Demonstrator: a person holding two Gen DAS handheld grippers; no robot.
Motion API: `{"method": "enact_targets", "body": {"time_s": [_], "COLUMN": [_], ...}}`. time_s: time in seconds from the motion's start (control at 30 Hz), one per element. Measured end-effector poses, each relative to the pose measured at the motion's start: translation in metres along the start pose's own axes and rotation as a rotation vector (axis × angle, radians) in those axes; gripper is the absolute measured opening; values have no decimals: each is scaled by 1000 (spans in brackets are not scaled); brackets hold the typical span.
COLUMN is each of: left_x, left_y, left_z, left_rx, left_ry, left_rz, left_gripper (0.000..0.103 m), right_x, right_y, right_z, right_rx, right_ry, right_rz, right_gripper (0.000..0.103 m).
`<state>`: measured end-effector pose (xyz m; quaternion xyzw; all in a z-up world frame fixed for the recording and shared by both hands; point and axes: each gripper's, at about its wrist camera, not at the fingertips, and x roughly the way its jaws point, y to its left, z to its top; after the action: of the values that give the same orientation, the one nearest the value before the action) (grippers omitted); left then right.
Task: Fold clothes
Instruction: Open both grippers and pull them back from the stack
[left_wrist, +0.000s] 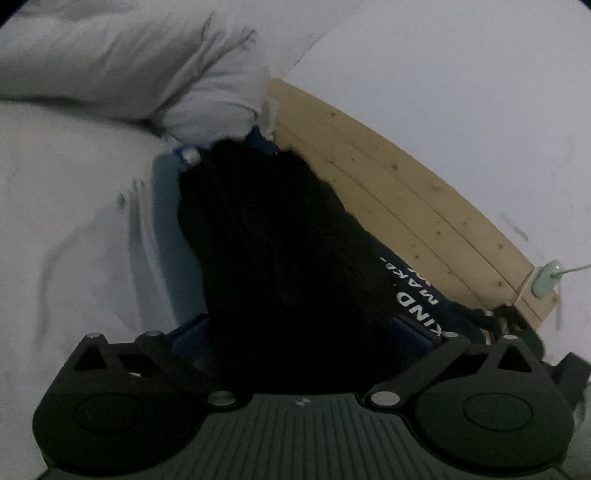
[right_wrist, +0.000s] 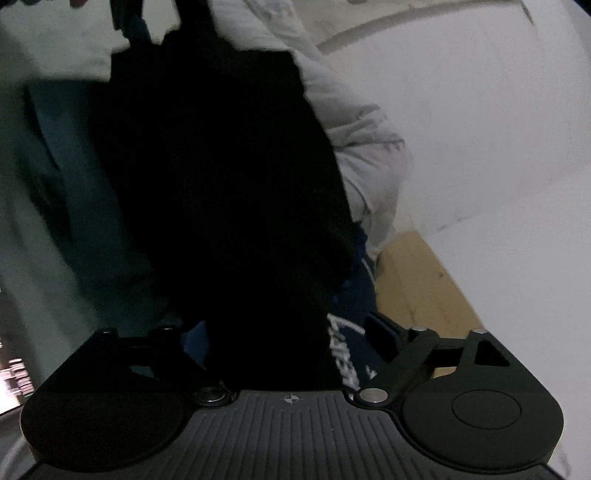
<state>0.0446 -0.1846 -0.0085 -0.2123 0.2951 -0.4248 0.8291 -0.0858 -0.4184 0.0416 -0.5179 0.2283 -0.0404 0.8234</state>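
Note:
A black garment (left_wrist: 277, 251) hangs stretched between both grippers above the white bed (left_wrist: 66, 221). It has dark navy parts with white printed letters (left_wrist: 410, 295). My left gripper (left_wrist: 299, 332) is shut on the garment's edge; the cloth covers its fingertips. In the right wrist view the same black garment (right_wrist: 221, 177) fills the middle, with white lettering (right_wrist: 343, 350) near the jaws. My right gripper (right_wrist: 291, 332) is shut on the garment, its fingertips hidden by the cloth. The other gripper shows faintly at the far end (right_wrist: 133, 22).
A white pillow (left_wrist: 129, 66) lies at the bed's head. A light wooden bed frame (left_wrist: 399, 199) runs along the white wall (left_wrist: 461, 92). A pale green plug with a cable (left_wrist: 546, 280) sits at the frame's end. The pillow (right_wrist: 365, 158) and frame (right_wrist: 417, 280) also show on the right.

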Motion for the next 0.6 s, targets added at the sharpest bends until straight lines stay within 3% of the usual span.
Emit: {"method": "enact_targets", "body": {"time_s": [0.13,0.23,0.33,0.5,0.6], "left_x": [-43,-79,-126,-173,-190], "left_y": [-12,-29,-55,-94,-110], "left_z": [21,35,36,38,39], "left_rx": [14,33,107,242,291], "left_ry": [-69,-140,-202,-253,-272], "left_rz": [53,71,86,144,200], "left_gripper": [103,103,103,103,103], "right_x": [-50,-89,-134,-211,-217], "right_y": [-19,-43,-85,-127,-132], "right_z": [13,28,28,39,58], "right_rx": [128,266,417,698,826], "right_ry": [-41,-99,-168,-297,-357], "right_rz": [-8,-17,-30,37,106], "right_gripper": [100,101,103,103,103]}}
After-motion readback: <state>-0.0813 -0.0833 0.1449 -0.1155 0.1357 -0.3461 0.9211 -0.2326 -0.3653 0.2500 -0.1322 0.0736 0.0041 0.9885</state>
